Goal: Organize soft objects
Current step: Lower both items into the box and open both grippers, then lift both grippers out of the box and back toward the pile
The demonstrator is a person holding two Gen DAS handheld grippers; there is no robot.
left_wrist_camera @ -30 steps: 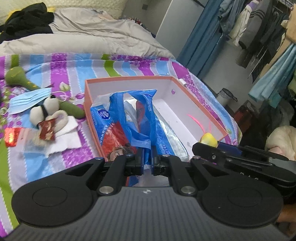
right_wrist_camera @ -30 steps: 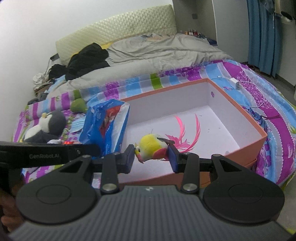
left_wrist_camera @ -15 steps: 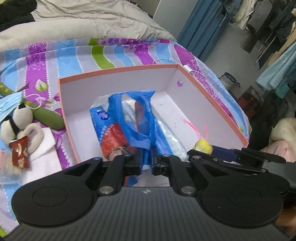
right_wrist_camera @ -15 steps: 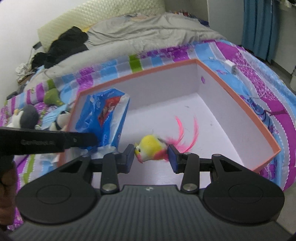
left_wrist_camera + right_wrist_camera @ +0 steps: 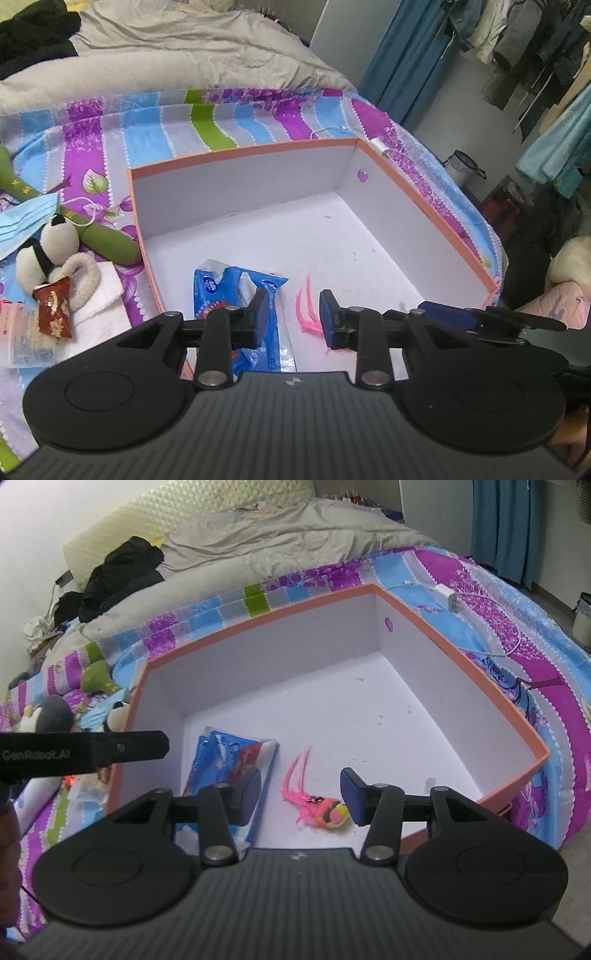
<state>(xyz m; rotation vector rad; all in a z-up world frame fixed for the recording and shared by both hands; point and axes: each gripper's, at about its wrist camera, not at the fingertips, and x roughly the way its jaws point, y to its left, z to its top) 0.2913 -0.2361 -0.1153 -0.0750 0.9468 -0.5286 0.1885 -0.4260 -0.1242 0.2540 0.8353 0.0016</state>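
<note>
Here we had both sets of jaws spread wide and holding nothing: the left gripper [image 5: 290, 314] hung over the near edge of the box [image 5: 424, 199], and the right gripper [image 5: 299, 794] did the same just beside it. The blue tissue pack [image 5: 225, 764] lay flat on the box floor at about 7 o'clock, and the feathered bird toy [image 5: 325, 810] lay close beside it at about 6 o'clock, feathers pointing inward; the two were near but apart. We judged the step in hand to be the release and pull-back, and doing it well meant lifting each gripper straight up and clear, so that neither pad dragged the pack's loose wrapper or snagged the pink feathers. Out on the bed at 9 o'clock, the panda plush [image 5: 48, 251], the green plush [image 5: 103, 242] and the blue face mask [image 5: 26, 225] were not yet boxed. For those we thought a grip on the firm body, not a loop or strap, would serve best.
</note>
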